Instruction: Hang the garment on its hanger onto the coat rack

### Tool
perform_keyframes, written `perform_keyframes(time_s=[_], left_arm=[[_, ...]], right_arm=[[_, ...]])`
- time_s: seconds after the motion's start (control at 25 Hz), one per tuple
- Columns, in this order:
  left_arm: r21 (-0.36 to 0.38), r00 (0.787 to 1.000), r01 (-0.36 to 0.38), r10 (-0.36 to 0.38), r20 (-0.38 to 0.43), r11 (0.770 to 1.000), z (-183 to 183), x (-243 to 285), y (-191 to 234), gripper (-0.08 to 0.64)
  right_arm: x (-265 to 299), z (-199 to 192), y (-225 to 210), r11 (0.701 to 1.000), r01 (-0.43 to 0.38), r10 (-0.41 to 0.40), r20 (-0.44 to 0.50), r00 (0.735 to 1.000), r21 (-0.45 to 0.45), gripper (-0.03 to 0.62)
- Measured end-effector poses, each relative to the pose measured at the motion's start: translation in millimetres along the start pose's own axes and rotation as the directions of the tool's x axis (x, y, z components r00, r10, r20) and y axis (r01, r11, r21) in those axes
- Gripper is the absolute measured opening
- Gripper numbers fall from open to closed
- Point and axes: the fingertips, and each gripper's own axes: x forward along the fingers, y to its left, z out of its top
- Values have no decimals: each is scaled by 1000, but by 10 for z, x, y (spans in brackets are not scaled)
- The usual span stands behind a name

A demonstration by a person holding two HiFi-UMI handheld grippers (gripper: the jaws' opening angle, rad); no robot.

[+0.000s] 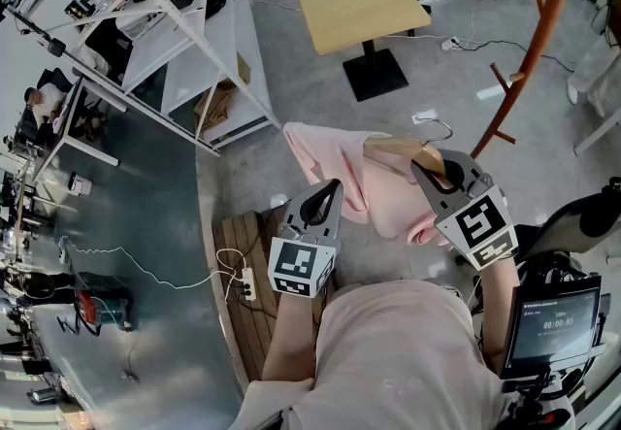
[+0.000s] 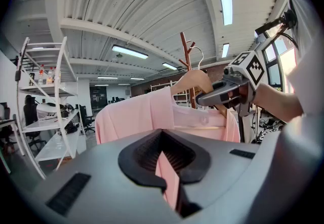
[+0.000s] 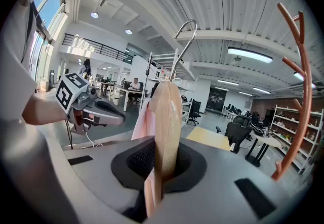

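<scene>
While the pink garment (image 1: 354, 181) hangs in the air in front of the person, above the floor, its wooden hanger (image 1: 403, 148) lies roughly level. The hanger's long axis runs left to right across the head view. In the right gripper view the hanger is seen end-on, and its metal hook (image 3: 185, 41) rises upright from the neck. The right gripper (image 1: 432, 171) has its jaws clamped on the hanger's wooden arm, with pink cloth beside the wood. The left gripper (image 1: 325, 197) has its jaws closed on a fold of the garment's fabric lower down. The reddish-brown coat rack (image 1: 539, 40) stands on the floor to the front right, well apart from the hook.
</scene>
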Motion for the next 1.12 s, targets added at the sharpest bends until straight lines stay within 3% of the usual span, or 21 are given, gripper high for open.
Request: perform_keyframes(time_s=[0.28,0.56,0.88,1.12], left_arm=[[-1,999,46,-46,-24,999,41,381,-303,6],[14,984,178,-177,-18,984,26,880,-83,6],[97,923,383,-385,-5,919,200,1467,566,6],[123,881,470,-473,0,874,271,1746,624,6]], right_arm=[[-116,-152,-314,1000,13,-12,-13,1000,13,31],[105,-389,-558,990,122,-116,-84,990,66,29],[602,-313,-892,928,354,-333,-161,929,119,31],[773,-292,-1155,880,437,-412,-159,897,187,29]])
